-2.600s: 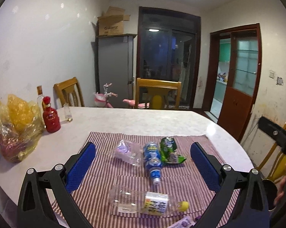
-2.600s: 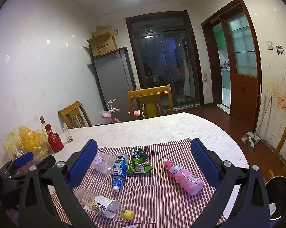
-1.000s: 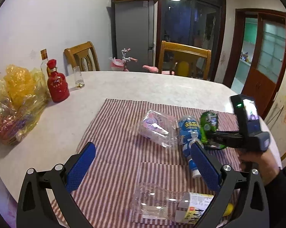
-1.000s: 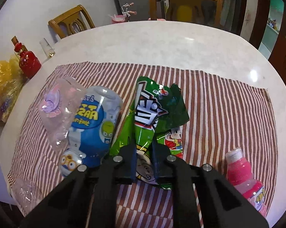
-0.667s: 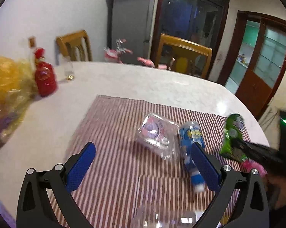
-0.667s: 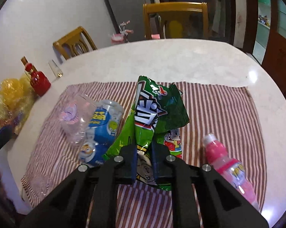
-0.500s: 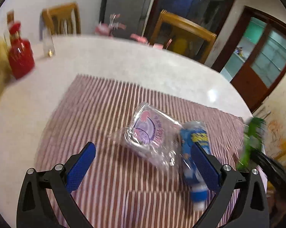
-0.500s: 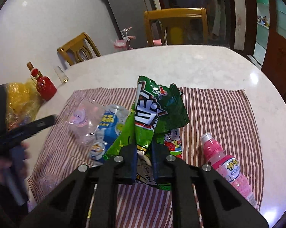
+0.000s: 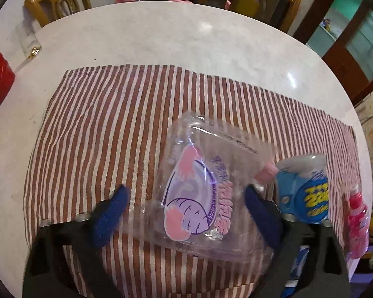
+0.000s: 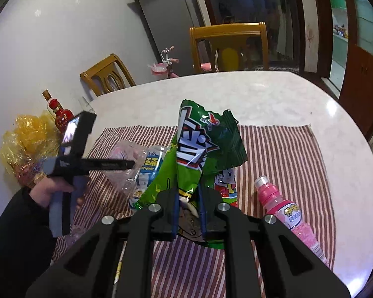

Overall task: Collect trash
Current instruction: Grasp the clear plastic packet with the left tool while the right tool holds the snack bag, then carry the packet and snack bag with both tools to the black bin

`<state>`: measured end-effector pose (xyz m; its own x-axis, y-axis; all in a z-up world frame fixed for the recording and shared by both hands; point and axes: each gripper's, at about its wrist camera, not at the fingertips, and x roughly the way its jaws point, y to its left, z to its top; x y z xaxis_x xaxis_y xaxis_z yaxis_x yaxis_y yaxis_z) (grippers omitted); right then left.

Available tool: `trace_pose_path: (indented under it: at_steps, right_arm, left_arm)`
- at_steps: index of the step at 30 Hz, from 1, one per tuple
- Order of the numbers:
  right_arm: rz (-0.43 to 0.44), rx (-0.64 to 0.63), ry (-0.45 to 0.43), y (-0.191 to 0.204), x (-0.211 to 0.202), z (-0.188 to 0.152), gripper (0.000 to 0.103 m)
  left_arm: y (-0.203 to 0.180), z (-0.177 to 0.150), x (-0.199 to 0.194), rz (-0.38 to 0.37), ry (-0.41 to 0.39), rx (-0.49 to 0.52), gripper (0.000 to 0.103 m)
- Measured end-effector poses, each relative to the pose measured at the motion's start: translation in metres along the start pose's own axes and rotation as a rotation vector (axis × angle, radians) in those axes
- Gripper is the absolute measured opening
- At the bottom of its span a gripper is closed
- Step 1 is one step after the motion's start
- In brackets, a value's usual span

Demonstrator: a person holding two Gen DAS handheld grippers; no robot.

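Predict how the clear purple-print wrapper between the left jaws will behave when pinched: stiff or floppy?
Likely floppy: the clear wrapper looks like thin, crinkled film. Probably very light, so it may slide on the striped cloth as the left gripper closes around it. Glossy, so possibly slippery.

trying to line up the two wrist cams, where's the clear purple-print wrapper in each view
Left wrist: the clear wrapper fills the lower centre, between the left gripper's blue fingers, whose jaws are closing.
Right wrist: the same wrapper shows left of centre, partly behind the left gripper.
Shared landmark: the blue bottle lying right beside it on the striped cloth.
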<state>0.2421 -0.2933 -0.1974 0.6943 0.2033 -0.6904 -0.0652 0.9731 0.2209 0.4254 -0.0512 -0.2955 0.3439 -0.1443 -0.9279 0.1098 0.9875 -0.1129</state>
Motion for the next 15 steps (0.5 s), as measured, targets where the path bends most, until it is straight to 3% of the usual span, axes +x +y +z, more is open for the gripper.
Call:
trace_pose_path:
  at_steps: [4, 6, 15]
  right_arm:
    - [0.0, -0.008, -0.014, 0.005, -0.005, -0.001, 0.015]
    - [0.004, -0.009, -0.013, 0.008, -0.005, -0.002, 0.015]
    - [0.01, -0.013, -0.011, 0.012, -0.01, -0.006, 0.015]
  left_arm:
    - [0.005, -0.005, -0.01, -0.047, -0.04, -0.014, 0.044]
    - [0.007, -0.007, -0.017, -0.059, -0.058, -0.012, 0.036]
    - [0.017, -0.017, -0.051, -0.082, -0.175, -0.016, 0.024]
